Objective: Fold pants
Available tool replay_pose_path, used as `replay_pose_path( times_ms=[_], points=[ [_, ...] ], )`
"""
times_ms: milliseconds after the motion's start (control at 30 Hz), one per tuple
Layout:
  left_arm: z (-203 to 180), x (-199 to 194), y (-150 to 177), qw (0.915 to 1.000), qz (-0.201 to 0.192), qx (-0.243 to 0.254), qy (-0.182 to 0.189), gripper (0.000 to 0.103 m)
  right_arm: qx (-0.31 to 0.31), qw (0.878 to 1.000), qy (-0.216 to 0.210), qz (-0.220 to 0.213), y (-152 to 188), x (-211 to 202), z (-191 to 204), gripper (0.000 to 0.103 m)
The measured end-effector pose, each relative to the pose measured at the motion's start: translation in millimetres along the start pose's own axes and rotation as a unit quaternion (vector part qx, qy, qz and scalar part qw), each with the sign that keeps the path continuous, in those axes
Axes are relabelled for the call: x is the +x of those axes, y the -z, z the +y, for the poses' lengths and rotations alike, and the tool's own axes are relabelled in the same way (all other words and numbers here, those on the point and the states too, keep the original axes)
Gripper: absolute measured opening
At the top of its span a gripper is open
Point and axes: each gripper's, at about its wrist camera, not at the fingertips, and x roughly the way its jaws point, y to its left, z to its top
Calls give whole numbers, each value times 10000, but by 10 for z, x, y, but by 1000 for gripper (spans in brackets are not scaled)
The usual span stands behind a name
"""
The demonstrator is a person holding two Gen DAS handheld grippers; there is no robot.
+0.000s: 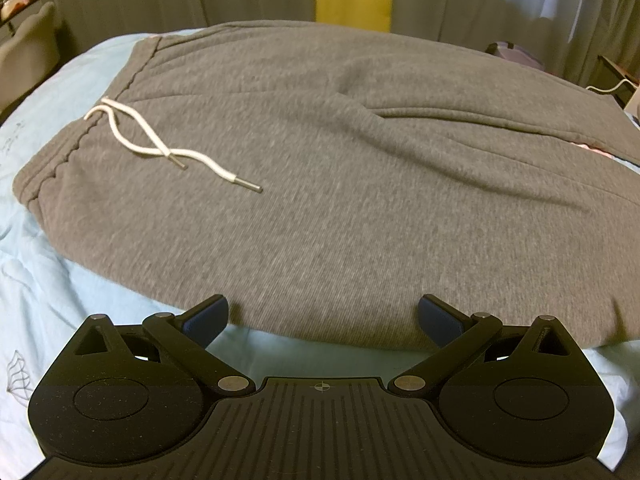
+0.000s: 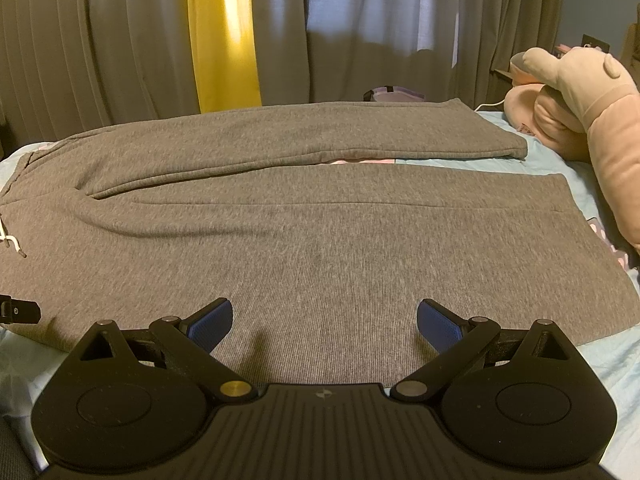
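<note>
Pants [image 2: 320, 248]: grey sweatpants lie flat on the bed, waistband out at 9 o'clock from where the right tongs look, 2 legs running off toward 3 o'clock. The far leg angles slightly away from the near one, leaving a narrow wedge of bedding between them.
Drawstring [image 1: 160, 142]: white cord with metal tips, its 2 ends crossed and lying loose on the grey fabric near the waistband, at about 10 o'clock in the left view.
Left tongs [image 1: 322, 316]: spread wide, blue pads [image 1: 206, 318] well apart and holding nothing, hovering at the near edge of the pants by the hip, at 6 o'clock in their own view.
Right tongs [image 2: 324, 320]: also wide and empty, poised over the near leg, fabric filling the gap between the pads.
Bed sheet [image 1: 60, 288]: pale blue, showing around the pants on the near and waistband sides.
Plush toy [image 2: 580, 120]: pink, resting on the bed at 2 o'clock in the right view, just beyond the leg cuffs.
Curtains [image 2: 120, 48]: grey folds at 12 o'clock, with 1 yellow strip [image 2: 224, 36] among them.
</note>
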Motion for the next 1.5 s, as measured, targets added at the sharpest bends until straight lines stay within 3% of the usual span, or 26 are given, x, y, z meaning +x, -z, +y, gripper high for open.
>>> replay_pose_path(
  times_ms=[800, 1500],
  points=[
    [21, 21, -30, 9999, 90, -69, 61, 103, 326, 9989, -277, -170, 9, -15, -69, 99],
    [67, 62, -46, 9993, 109, -294, 222, 103, 212, 9993, -267, 166, -21, 137, 5, 99]
  ],
)
